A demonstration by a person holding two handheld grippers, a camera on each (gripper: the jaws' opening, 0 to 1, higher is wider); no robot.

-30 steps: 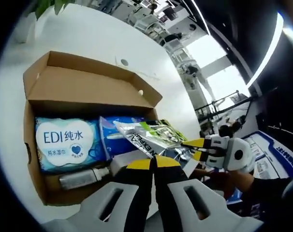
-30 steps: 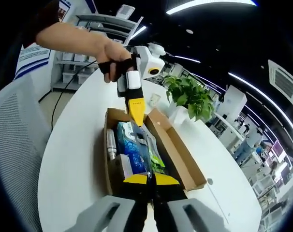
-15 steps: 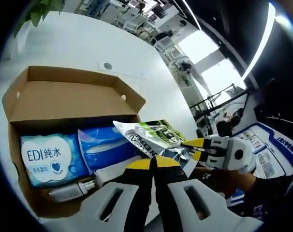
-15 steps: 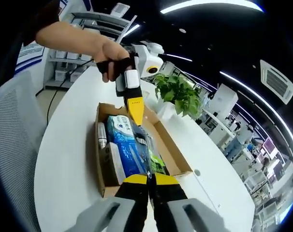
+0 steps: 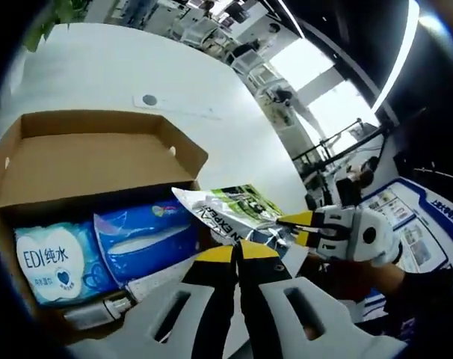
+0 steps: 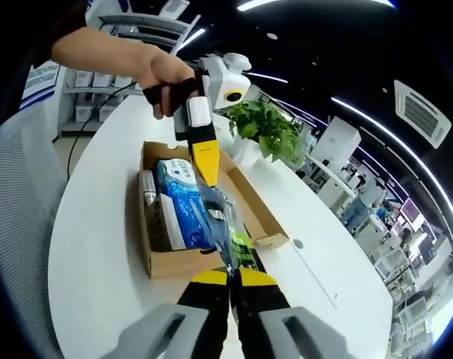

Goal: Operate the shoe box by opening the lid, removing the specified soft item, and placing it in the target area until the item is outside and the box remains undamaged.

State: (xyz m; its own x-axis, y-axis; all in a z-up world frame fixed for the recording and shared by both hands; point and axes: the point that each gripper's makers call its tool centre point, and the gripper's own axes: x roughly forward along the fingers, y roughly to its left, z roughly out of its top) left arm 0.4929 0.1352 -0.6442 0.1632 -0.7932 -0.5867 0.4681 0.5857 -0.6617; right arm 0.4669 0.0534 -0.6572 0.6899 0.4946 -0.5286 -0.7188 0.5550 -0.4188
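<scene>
White round table point(image 6: 92, 224) carries the open brown cardboard shoe box point(image 5: 84, 153) — lid already up. Silver-green foil pouch point(image 5: 238, 212) hangs above the box, pinched at opposite ends by left gripper point(image 5: 238, 253) and right gripper point(image 6: 232, 277), both clenched. Looks light, floppy, slick — grip the seam edges.

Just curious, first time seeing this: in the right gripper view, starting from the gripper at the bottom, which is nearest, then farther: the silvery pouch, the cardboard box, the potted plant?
1. Silvery pouch, held in its fingers.
2. Cardboard box, just beyond on the table.
3. Potted plant, far behind the box.
</scene>
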